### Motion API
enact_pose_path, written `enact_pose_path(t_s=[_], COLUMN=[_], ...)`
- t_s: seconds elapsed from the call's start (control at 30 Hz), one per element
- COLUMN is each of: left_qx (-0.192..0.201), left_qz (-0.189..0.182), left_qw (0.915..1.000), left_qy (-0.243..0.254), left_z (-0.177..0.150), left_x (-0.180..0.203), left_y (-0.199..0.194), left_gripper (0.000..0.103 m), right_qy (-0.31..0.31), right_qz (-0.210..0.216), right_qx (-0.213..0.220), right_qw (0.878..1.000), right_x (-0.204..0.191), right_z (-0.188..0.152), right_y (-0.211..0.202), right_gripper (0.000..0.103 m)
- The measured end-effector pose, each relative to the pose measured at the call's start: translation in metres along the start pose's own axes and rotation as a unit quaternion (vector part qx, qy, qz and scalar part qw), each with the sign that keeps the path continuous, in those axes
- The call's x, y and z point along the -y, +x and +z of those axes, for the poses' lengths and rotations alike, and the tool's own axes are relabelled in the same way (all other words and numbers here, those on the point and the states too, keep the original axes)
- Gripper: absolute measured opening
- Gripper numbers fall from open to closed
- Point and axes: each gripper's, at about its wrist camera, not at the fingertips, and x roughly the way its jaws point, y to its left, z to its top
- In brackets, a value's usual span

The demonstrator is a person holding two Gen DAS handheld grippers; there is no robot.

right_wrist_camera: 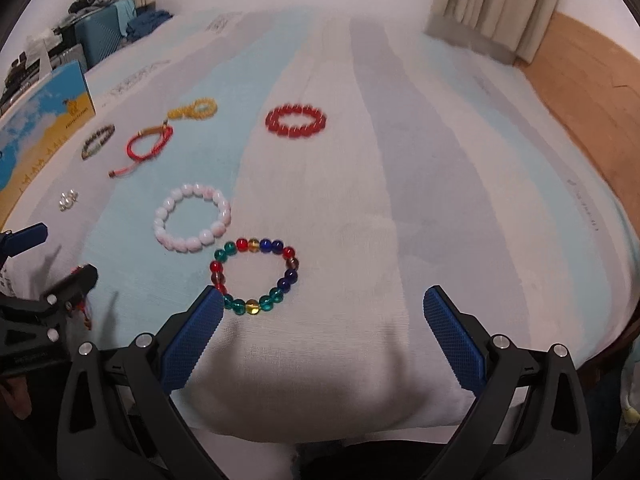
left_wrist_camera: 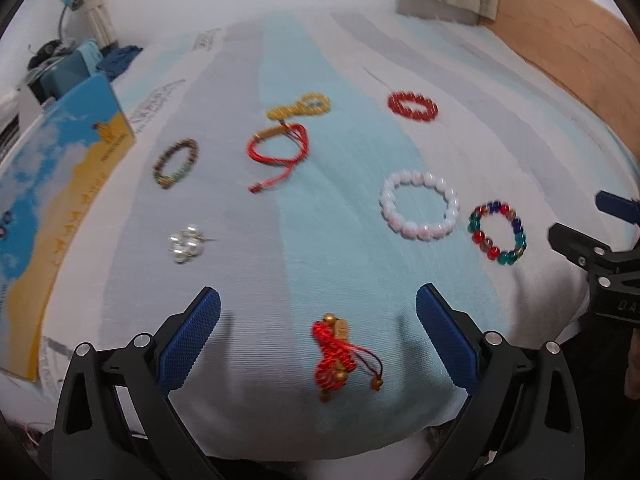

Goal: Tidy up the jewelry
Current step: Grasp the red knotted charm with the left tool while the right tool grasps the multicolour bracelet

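Observation:
Jewelry lies spread on a striped cloth. My left gripper (left_wrist_camera: 318, 298) is open above a red knotted cord charm (left_wrist_camera: 335, 354) with gold beads. Farther off lie a red cord bracelet (left_wrist_camera: 278, 152), a yellow bead string (left_wrist_camera: 300, 107), a brown bead bracelet (left_wrist_camera: 176, 163), a pearl brooch (left_wrist_camera: 185, 243), a red bead bracelet (left_wrist_camera: 413, 106), a white-pink bead bracelet (left_wrist_camera: 419, 205) and a multicolour glass bead bracelet (left_wrist_camera: 498, 233). My right gripper (right_wrist_camera: 323, 298) is open, its left fingertip touching the multicolour bracelet (right_wrist_camera: 256, 276). The white-pink bracelet (right_wrist_camera: 193, 218) and red bead bracelet (right_wrist_camera: 295, 120) lie beyond.
A blue and yellow box (left_wrist_camera: 48, 208) stands along the left edge of the cloth (left_wrist_camera: 340, 240). A wooden panel (right_wrist_camera: 592, 112) runs along the right. Curtains (right_wrist_camera: 488, 4) hang at the back. Suitcases and clutter (right_wrist_camera: 96, 36) sit at the far left. The cloth's right half (right_wrist_camera: 460, 200) is bare.

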Motion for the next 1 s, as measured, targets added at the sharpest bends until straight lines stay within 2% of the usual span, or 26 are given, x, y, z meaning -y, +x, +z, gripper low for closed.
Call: enact_pose_path(t_s=[0.3, 0.47, 0.53, 0.67, 0.73, 0.77, 0.83, 0.9, 1.0], left_qx=[-0.029, -0.029, -0.029, -0.029, -0.030, -0.030, -0.031, -0.033, -0.035], left_qz=[-0.009, -0.018, -0.018, -0.022, -0.024, -0.026, -0.031, -0.036, -0.042], left_qw=[0.9988, 0.9987, 0.9987, 0.9986, 0.9986, 0.9985, 0.9984, 0.9983, 0.9982], left_qy=[0.038, 0.037, 0.037, 0.038, 0.037, 0.037, 0.034, 0.031, 0.024], left_z=[-0.007, -0.009, -0.009, -0.010, -0.011, -0.011, -0.012, -0.012, -0.012], left_x=[0.018, 0.017, 0.017, 0.016, 0.015, 0.013, 0.012, 0.009, 0.006], left_y=[0.026, 0.029, 0.029, 0.027, 0.026, 0.025, 0.023, 0.022, 0.020], left_gripper=[0.091, 0.085, 0.079, 0.068, 0.060, 0.057, 0.048, 0.039, 0.024], right_qy=[-0.034, -0.042, -0.042, -0.044, -0.046, -0.045, -0.040, -0.032, -0.018], right_qz=[0.025, 0.033, 0.038, 0.065, 0.070, 0.076, 0.084, 0.091, 0.099], right_qx=[-0.037, -0.050, -0.053, -0.052, -0.051, -0.050, -0.049, -0.050, -0.052], right_qw=[0.998, 0.997, 0.997, 0.996, 0.995, 0.995, 0.994, 0.994, 0.994], right_x=[-0.020, -0.025, -0.025, -0.027, -0.028, -0.028, -0.027, -0.025, -0.020], right_z=[0.008, 0.010, 0.009, 0.010, 0.009, 0.009, 0.011, 0.011, 0.013], right_y=[0.044, 0.057, 0.060, 0.059, 0.058, 0.057, 0.056, 0.054, 0.055], right_gripper=[0.096, 0.096, 0.093, 0.076, 0.070, 0.062, 0.053, 0.036, 0.026])
